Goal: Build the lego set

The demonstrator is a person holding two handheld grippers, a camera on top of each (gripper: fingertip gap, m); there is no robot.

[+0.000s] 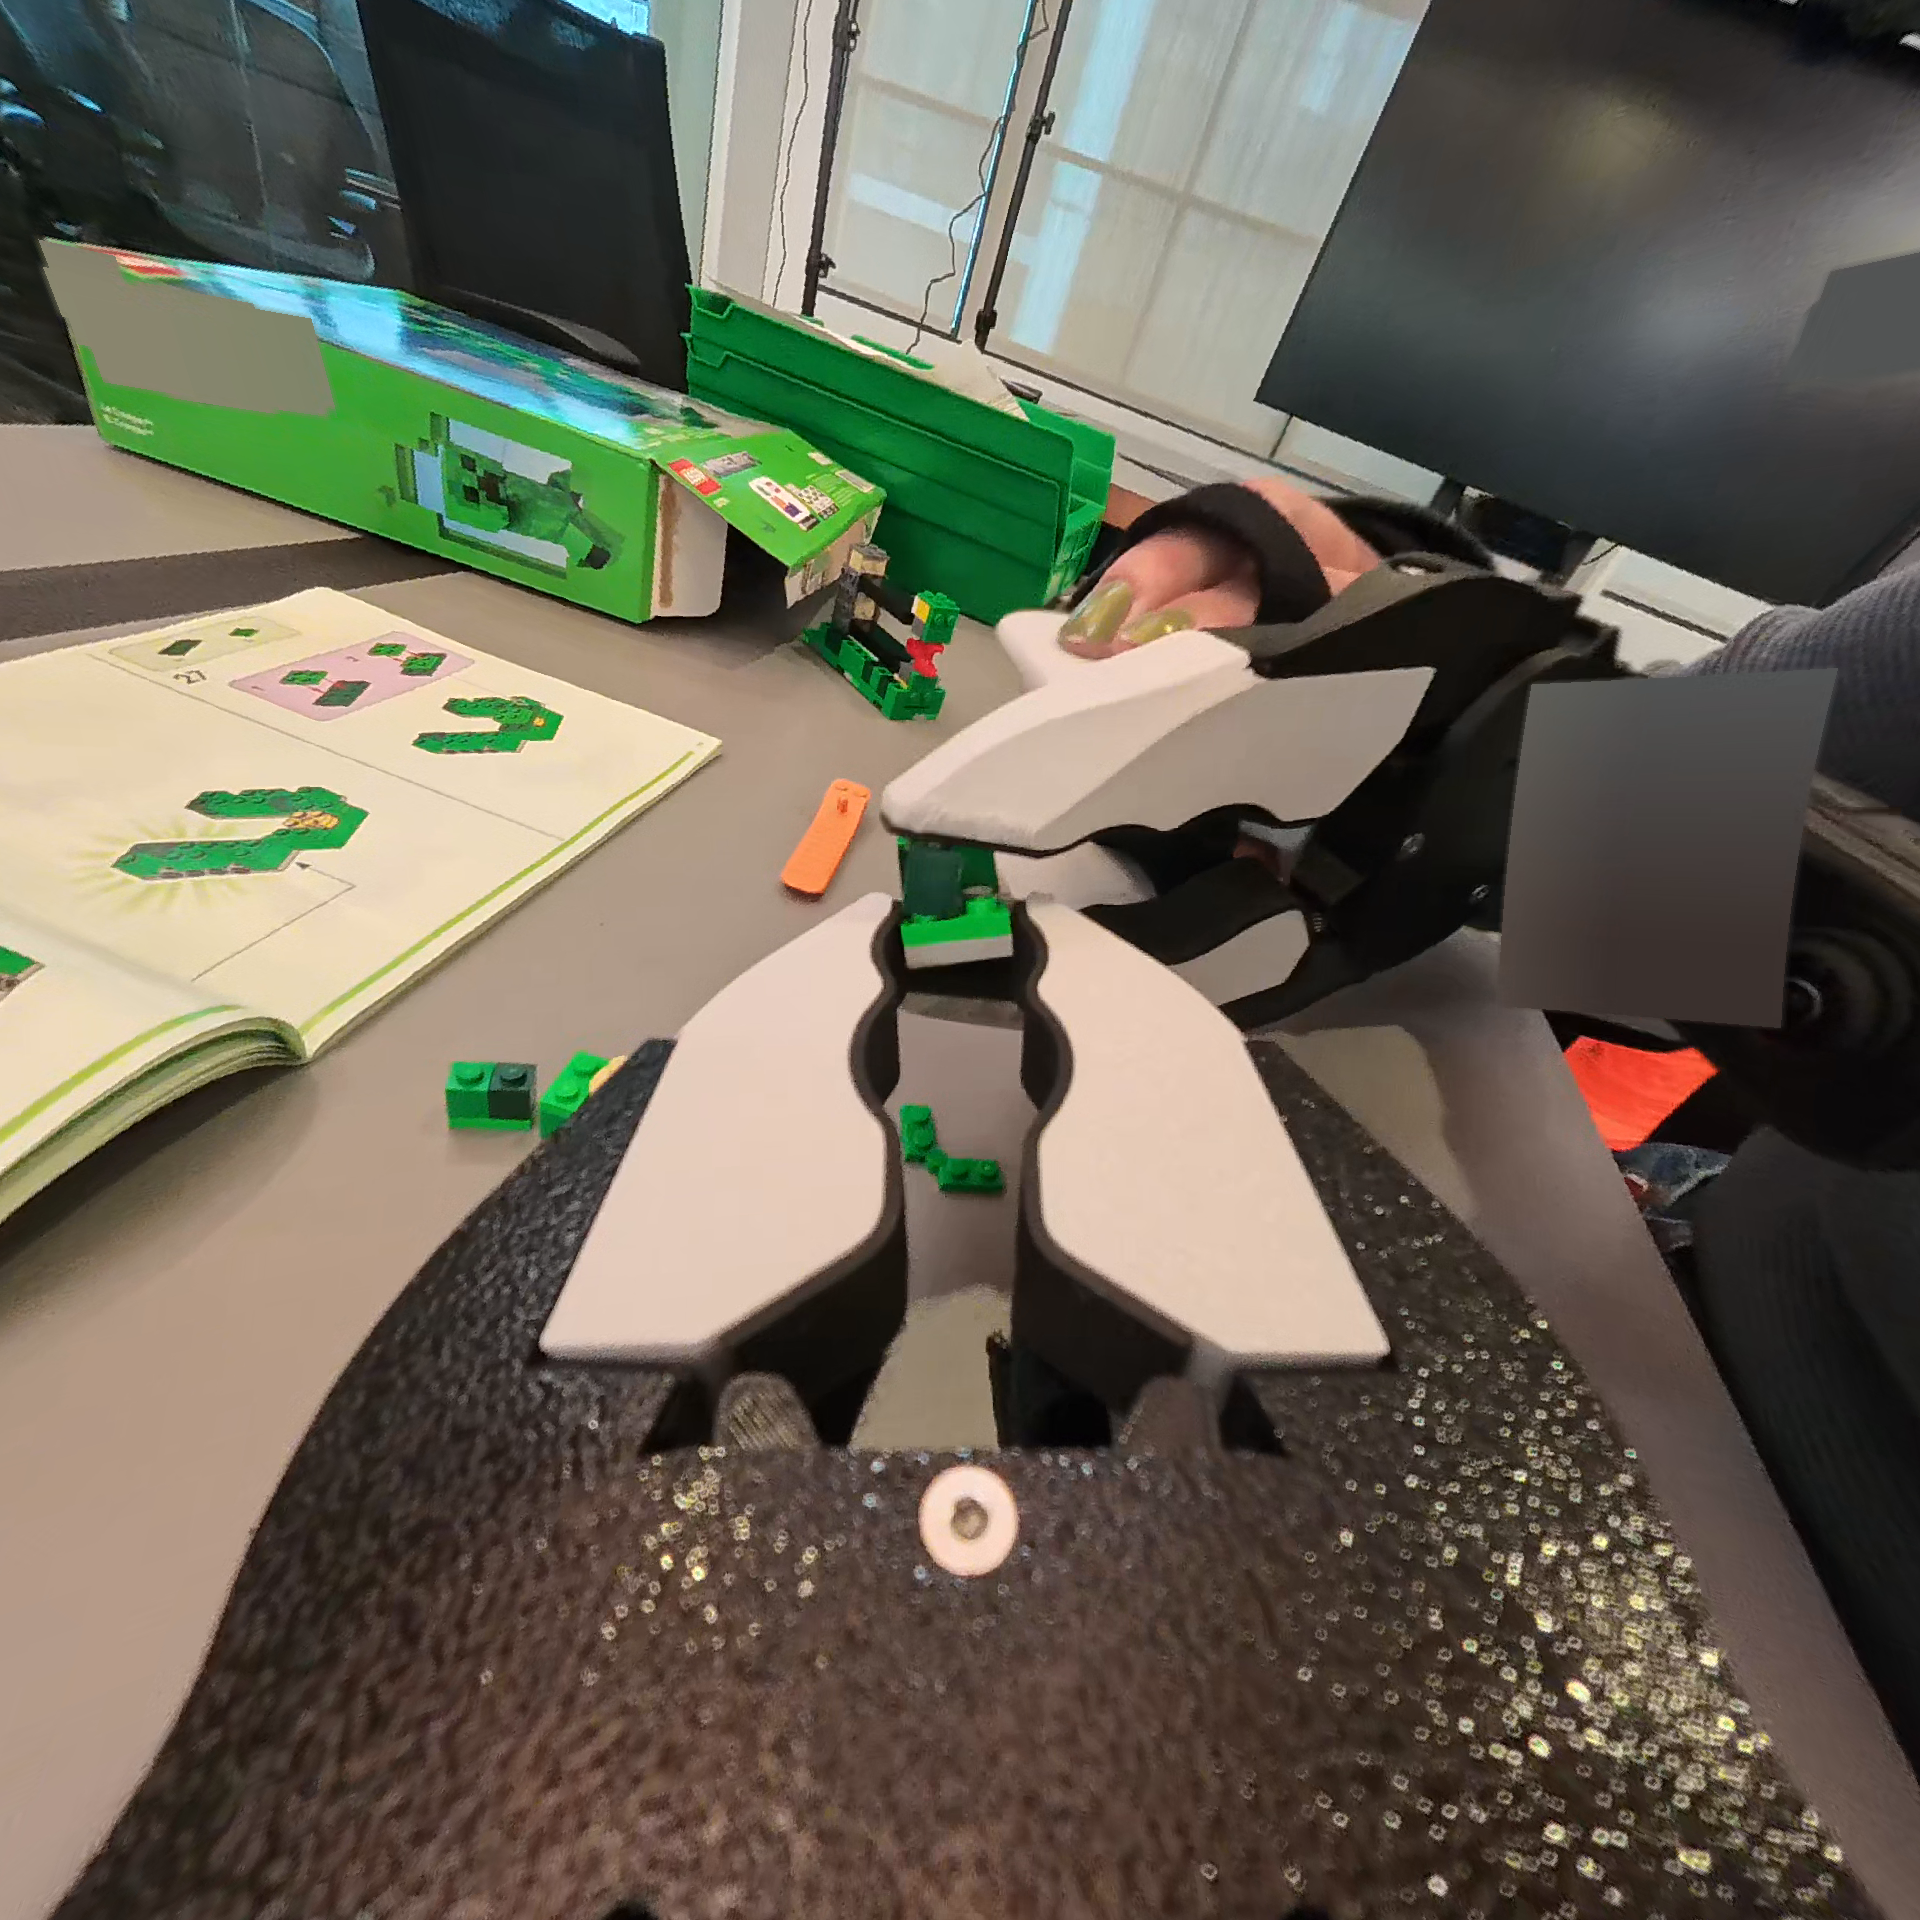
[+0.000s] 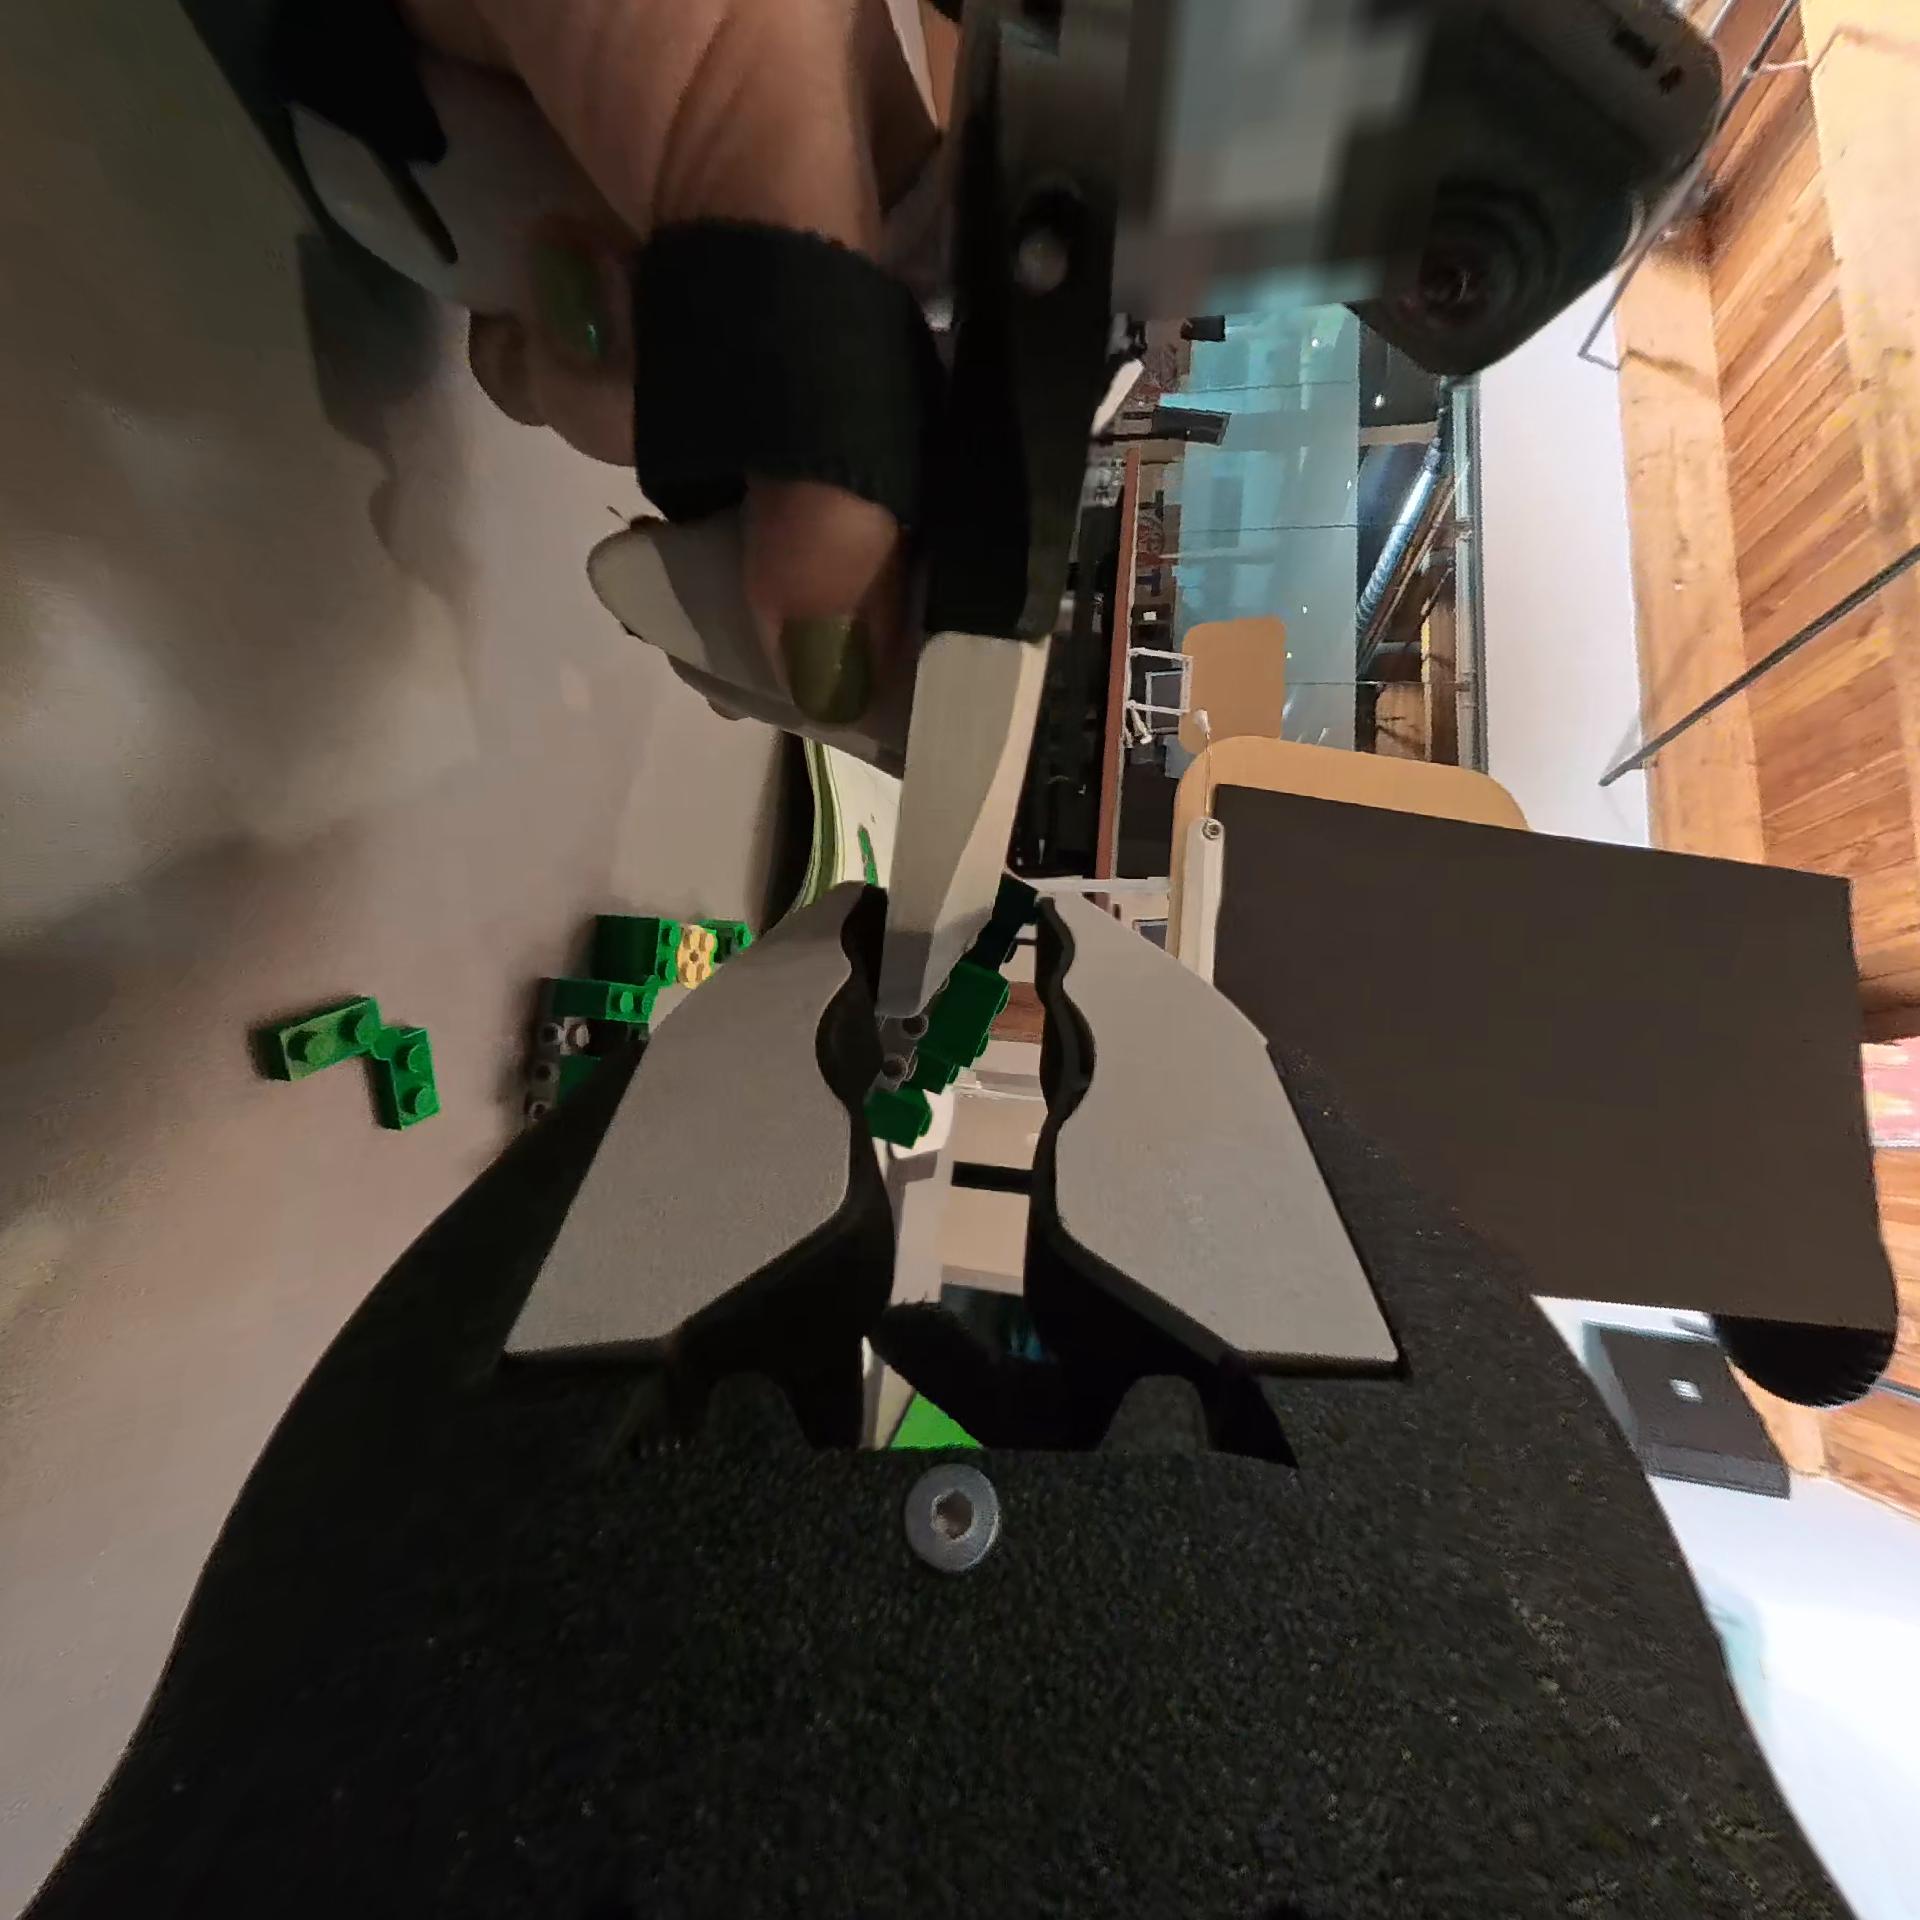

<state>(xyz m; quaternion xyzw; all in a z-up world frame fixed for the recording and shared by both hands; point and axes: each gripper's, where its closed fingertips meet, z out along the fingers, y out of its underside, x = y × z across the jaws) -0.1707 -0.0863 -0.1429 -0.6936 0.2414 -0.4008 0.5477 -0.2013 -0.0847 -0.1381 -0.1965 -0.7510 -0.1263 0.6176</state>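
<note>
In the left wrist view the left gripper (image 1: 956,930) has its jaws drawn narrow on a small green brick stack (image 1: 951,904), pinching its pale-green bottom plate from both sides above the middle of the desk (image 1: 312,1351). The right gripper (image 1: 940,836) comes in from the desk's right side, jaws closed down on the top of the same stack, so both tools share one piece. By my judgement the stack is light, stiff and slick plastic held only by stud friction; grip it on flat side walls, low and square, and press straight along the studs, or it may twist apart or pop out. Loose bits lie near: a green bent plate (image 1: 951,1148) under the jaws, a two-tone brick (image 1: 490,1093) beside the open booklet (image 1: 260,831), an orange separator (image 1: 826,836), and a partial model (image 1: 888,655) at the mouth of the box (image 1: 416,447). The box lies on its side at the far edge, flap open; nothing shows inside. Behind it stand green bins (image 1: 904,436) with a paper sheet poking out; other contents are hidden. In the right wrist view, rolled sideways, the right gripper (image 2: 951,935) has its jaws narrow around the stack (image 2: 966,1013), with a left gripper finger (image 2: 956,810) reaching in between. The bent plate (image 2: 358,1055) and a brick cluster (image 2: 623,987) rest on the desk (image 2: 260,623).
</note>
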